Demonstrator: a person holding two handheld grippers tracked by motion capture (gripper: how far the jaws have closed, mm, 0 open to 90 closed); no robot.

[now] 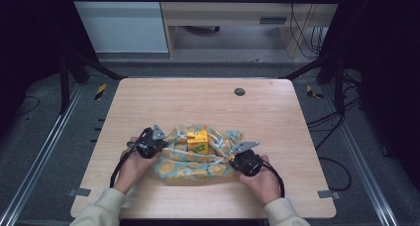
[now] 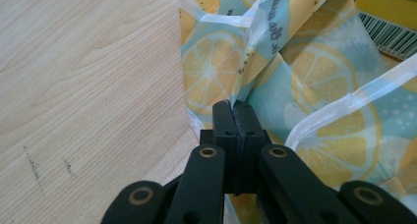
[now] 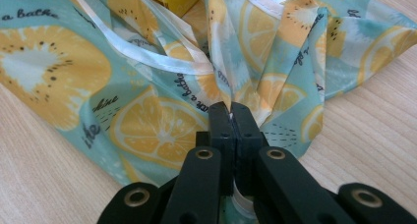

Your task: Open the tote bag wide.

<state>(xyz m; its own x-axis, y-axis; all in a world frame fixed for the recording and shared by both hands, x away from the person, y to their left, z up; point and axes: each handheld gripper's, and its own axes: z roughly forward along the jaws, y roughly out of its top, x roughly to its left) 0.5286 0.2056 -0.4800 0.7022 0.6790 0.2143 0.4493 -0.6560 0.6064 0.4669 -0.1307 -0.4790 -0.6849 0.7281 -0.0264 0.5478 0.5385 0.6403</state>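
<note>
Pinching the lemon-print bag point(image 1: 198, 161) at its 9 and 3 o'clock edges, the left gripper point(image 1: 157, 142) and right gripper point(image 1: 237, 154) are clamped tight on fabric. The yellow box point(image 1: 198, 141) sits inside, at the table's point(image 1: 148, 97) near middle; closing likely remains.

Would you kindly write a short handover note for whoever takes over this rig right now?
Left tool: shut on the lemon-print bag, pinching its left edge.
Right tool: shut on the same bag's right edge.
The bag lies on the wooden table, near the person's side, its mouth gathered around a yellow box that sits partly inside.
Done: both sides of the bag are gripped, box is in the opening.
Left: probably work the bag further up around the box; neither tool should let go yet.
</note>
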